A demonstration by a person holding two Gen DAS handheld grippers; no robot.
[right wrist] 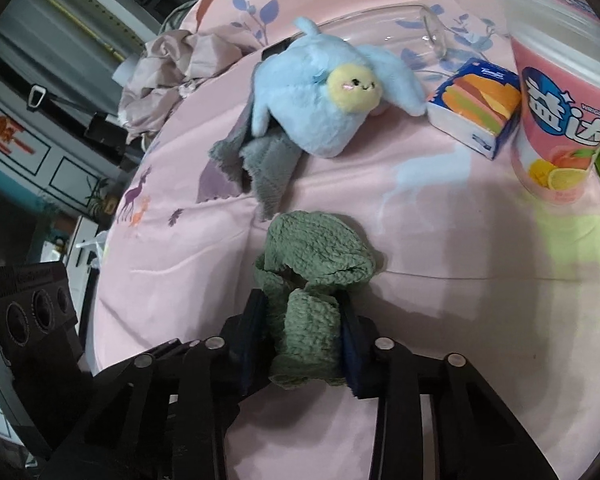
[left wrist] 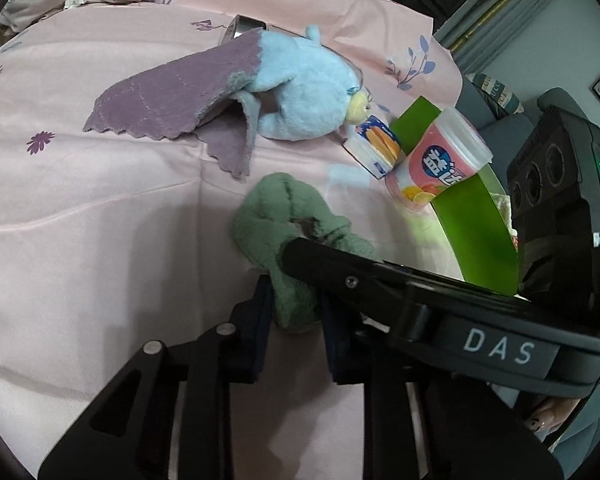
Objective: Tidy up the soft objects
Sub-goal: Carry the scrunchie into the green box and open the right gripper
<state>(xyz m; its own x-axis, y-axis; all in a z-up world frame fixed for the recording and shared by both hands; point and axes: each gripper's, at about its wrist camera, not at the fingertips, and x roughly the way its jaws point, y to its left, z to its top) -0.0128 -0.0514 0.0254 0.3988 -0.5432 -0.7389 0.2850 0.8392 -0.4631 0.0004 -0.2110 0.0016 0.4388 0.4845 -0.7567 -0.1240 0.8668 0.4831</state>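
A crumpled green cloth (left wrist: pixel 288 216) (right wrist: pixel 320 252) lies on the pink bedsheet (left wrist: pixel 100 220) (right wrist: pixel 440 280). My left gripper (left wrist: pixel 296 312) is shut on the cloth's near end. My right gripper (right wrist: pixel 306 332) is shut on another bunched fold of the same cloth. In the left wrist view the right gripper's black body (left wrist: pixel 440 300) crosses over the cloth from the right. A light blue plush toy (left wrist: pixel 300 92) (right wrist: pixel 324 96) lies beyond, resting on a purple-and-grey cloth (left wrist: pixel 160 100) (right wrist: pixel 260 164).
A small tissue pack with a burger print (left wrist: pixel 376 148) (right wrist: pixel 476 108) and a pink gum jar (left wrist: pixel 440 160) (right wrist: pixel 560 120) stand to the right, against a green box (left wrist: pixel 476 224). A clear glass dish (right wrist: pixel 384 20) sits behind the plush. Rumpled bedding (right wrist: pixel 168 68) lies at the far left.
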